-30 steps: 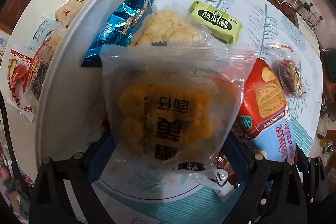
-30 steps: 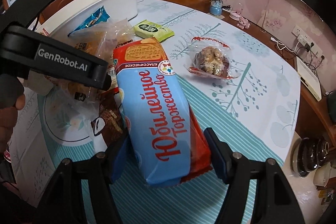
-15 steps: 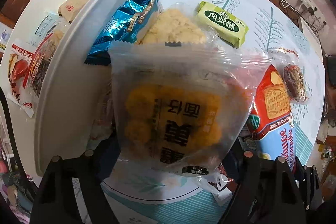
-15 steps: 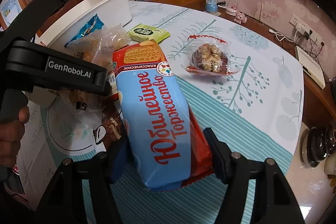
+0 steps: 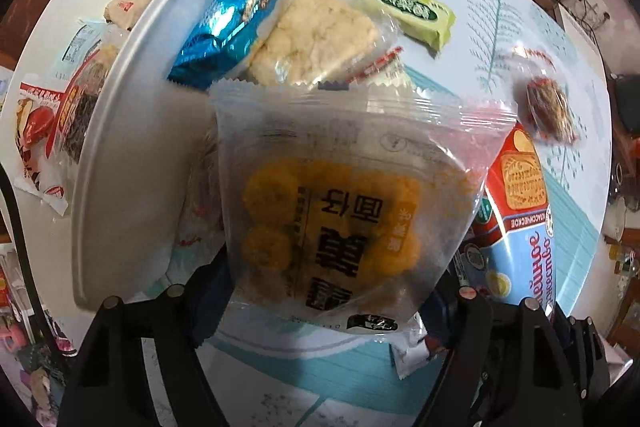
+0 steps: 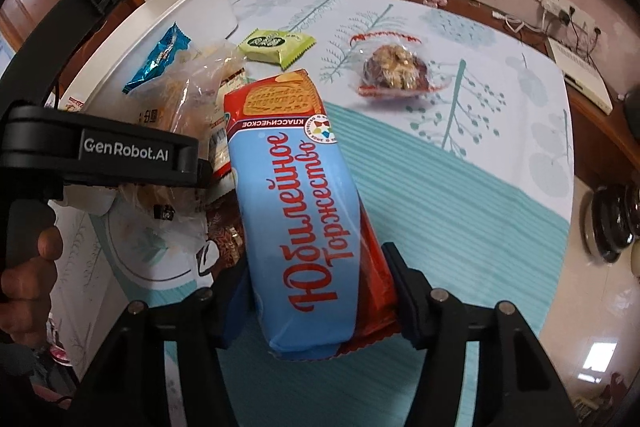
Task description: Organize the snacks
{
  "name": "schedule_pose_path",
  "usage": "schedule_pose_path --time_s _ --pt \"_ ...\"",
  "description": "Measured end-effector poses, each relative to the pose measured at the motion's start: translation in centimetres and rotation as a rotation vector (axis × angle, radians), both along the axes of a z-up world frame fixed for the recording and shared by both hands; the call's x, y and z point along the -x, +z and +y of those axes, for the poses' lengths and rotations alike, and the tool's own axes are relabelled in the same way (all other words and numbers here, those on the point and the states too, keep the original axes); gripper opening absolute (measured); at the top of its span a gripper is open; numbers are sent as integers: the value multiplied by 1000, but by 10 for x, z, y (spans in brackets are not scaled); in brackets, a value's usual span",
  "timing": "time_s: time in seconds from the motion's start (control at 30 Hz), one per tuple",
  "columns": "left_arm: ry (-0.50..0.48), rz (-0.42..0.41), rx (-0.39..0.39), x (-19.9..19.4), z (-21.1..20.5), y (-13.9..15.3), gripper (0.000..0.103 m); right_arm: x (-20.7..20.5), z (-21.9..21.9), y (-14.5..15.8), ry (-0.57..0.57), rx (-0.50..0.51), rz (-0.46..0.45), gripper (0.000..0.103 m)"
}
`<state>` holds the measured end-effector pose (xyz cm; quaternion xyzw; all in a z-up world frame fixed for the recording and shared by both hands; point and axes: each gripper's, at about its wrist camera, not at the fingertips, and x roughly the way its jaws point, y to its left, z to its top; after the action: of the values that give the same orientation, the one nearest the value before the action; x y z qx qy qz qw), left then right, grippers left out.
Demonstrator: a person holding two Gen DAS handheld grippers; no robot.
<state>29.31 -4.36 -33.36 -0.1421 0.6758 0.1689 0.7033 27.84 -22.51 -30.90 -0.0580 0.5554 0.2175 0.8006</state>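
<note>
Two grips: both jaws were closing, each with a packet between them
Left gripper (image 5: 332, 291): pinched the frosted clear pouch of orange round cakes (image 5: 340, 211), above the table beside the long white plastic bin (image 5: 120, 131)
Right gripper (image 6: 312, 291): clamped the long blue-and-red biscuit pack (image 6: 296, 219) near its low end, over the teal-striped tablecloth (image 6: 460, 227)
Tip: squeeze gently, biscuits probably crack
Risk: pouch film looked slippery; carry level to the bin

Soft indoor daylight, slight motion blur, heavy fisheye bending and dark corners.
</note>
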Motion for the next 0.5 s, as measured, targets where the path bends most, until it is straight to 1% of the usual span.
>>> schedule_pose_path --time_s 0.13,0.37,0.5 --pt "-4 24 19 16 -3 -2 78 11 -6 7 -10 4 6 59" --pt "-68 13 13 38 -11 11 78 34 -16 18 -43 -27 22 57" --pt "-84 6 12 51 -15 19 78 47 -20 26 -80 -60 33 56"
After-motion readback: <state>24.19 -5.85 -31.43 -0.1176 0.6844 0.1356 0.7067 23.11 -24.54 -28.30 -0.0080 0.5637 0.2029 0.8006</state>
